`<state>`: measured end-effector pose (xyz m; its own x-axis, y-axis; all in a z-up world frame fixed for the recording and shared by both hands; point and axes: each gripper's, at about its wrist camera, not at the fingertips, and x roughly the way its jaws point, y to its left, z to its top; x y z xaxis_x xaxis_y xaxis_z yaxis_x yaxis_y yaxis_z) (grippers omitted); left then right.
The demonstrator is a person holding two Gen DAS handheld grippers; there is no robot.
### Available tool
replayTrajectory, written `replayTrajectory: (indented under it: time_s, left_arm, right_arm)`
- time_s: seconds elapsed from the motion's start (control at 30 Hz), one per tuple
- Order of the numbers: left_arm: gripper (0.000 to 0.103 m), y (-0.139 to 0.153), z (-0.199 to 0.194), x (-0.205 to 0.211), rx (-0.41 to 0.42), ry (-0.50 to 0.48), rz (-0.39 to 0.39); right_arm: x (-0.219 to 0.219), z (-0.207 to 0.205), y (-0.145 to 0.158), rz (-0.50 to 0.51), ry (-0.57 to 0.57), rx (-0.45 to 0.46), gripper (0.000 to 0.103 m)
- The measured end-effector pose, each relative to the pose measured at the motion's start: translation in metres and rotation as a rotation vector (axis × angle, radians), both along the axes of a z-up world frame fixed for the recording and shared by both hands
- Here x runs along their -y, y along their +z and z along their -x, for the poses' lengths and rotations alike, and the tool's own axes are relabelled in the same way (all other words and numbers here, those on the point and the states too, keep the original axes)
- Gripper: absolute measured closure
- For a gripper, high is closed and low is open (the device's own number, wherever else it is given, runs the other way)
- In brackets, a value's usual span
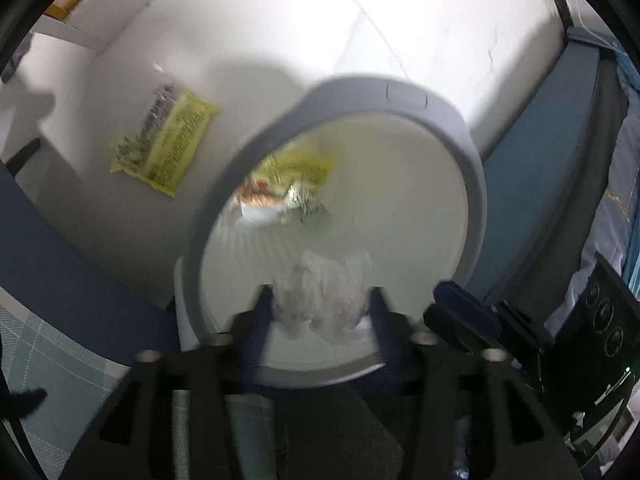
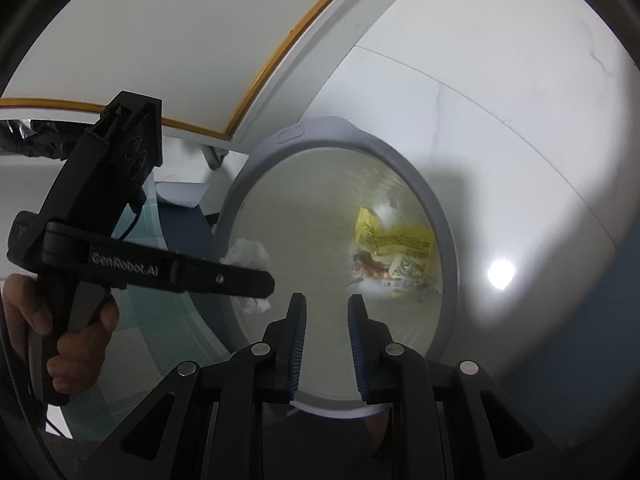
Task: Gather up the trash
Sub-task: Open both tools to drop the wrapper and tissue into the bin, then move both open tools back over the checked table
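Note:
A grey-rimmed round trash bin (image 1: 456,120) stands on the white floor, with a yellow wrapper (image 1: 296,176) and other scraps inside. My left gripper (image 1: 320,300) is over the bin's near rim, with a crumpled white tissue (image 1: 328,292) between its fingers. Another yellow wrapper (image 1: 164,144) lies on the floor to the left of the bin. In the right wrist view the bin (image 2: 448,216) holds the yellow wrapper (image 2: 394,240). My right gripper (image 2: 327,312) is open and empty at the bin's near rim. The left gripper (image 2: 256,276) with the tissue (image 2: 248,256) reaches in from the left.
A blue bed frame (image 1: 532,168) with bedding runs along the right. A blue and green checked mat (image 1: 48,360) lies at the lower left. A white cabinet with a yellow edge (image 2: 256,76) stands behind the bin.

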<state>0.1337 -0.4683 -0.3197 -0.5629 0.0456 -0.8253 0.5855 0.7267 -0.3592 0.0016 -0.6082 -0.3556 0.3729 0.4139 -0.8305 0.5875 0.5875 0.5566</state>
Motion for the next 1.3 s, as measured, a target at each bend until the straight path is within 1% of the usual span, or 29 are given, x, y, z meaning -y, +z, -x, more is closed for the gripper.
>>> replayTrajectory:
  time_s: [0.03,0.07,0.2,0.27,0.37,0.47,0.6,0.63,0.7,0.73,0.8,0.83,0.9,0.97,1.0,1.1,1.13,1.2,1.23,1.3]
  left_arm:
    - [0.039,0.0,-0.001,0.0,0.015,-0.004,-0.003]
    - [0.037,0.001,0.0,0.0,0.012,0.0,-0.021]
    - [0.035,-0.001,-0.002,-0.003,-0.002,0.02,-0.024]
    - [0.031,-0.001,-0.002,-0.004,0.0,0.019,-0.024]
    - [0.029,0.003,-0.002,-0.004,0.012,0.006,-0.032]
    - [0.029,0.012,0.002,-0.007,0.05,-0.002,-0.028]
    - [0.029,0.033,-0.001,-0.012,0.096,-0.039,-0.001]
    - [0.029,0.042,-0.003,-0.015,0.116,-0.039,0.014]
    - [0.029,0.057,-0.006,-0.016,0.127,-0.027,0.041]
    - [0.029,0.072,-0.007,-0.018,0.132,-0.01,0.066]
    - [0.029,0.089,-0.011,-0.022,0.148,0.012,0.103]
    - [0.029,0.104,-0.013,-0.025,0.16,0.026,0.133]
    - [0.029,0.125,-0.015,-0.03,0.179,0.041,0.176]
    - [0.029,0.155,-0.015,-0.04,0.224,0.063,0.226]
    - [0.029,0.172,-0.016,-0.048,0.254,0.078,0.254]
    - [0.029,0.208,-0.017,-0.067,0.328,0.132,0.316]
    - [0.029,0.225,-0.017,-0.079,0.376,0.164,0.343]
    - [0.029,0.249,-0.017,-0.098,0.45,0.205,0.374]
    - [0.029,0.265,-0.016,-0.114,0.505,0.234,0.395]
    - [0.029,0.286,-0.014,-0.136,0.593,0.264,0.409]
  right_arm:
    - [-0.003,-0.004,-0.002,0.003,-0.004,-0.001,0.081]
    - [-0.004,-0.005,-0.001,0.004,-0.01,-0.003,0.08]
    - [-0.002,-0.002,0.004,0.017,-0.019,-0.004,0.078]
    - [-0.001,-0.001,0.008,0.022,-0.024,0.0,0.077]
    - [0.003,0.002,0.016,0.031,-0.03,0.006,0.076]
    - [0.003,0.003,0.022,0.042,-0.03,0.012,0.073]
    - [0.008,0.003,0.031,0.054,-0.039,0.02,0.062]
    - [0.011,0.004,0.035,0.056,-0.041,0.027,0.062]
    - [0.013,0.003,0.045,0.069,-0.041,0.042,0.062]
    - [0.015,0.003,0.05,0.076,-0.041,0.049,0.062]
    - [0.016,0.002,0.064,0.093,-0.045,0.07,0.059]
    - [0.017,0.002,0.071,0.101,-0.047,0.08,0.059]
    - [0.017,0.0,0.09,0.123,-0.051,0.113,0.057]
    - [0.015,-0.002,0.113,0.152,-0.05,0.151,0.053]
    - [0.013,-0.003,0.124,0.165,-0.049,0.169,0.051]
    - [0.007,-0.008,0.163,0.204,-0.038,0.234,0.049]
    - [0.004,-0.009,0.176,0.22,-0.031,0.254,0.048]
    - [-0.005,-0.013,0.204,0.263,-0.006,0.29,0.046]
    - [-0.012,-0.015,0.218,0.28,0.006,0.312,0.046]
    - [-0.026,-0.019,0.248,0.305,0.029,0.365,0.044]
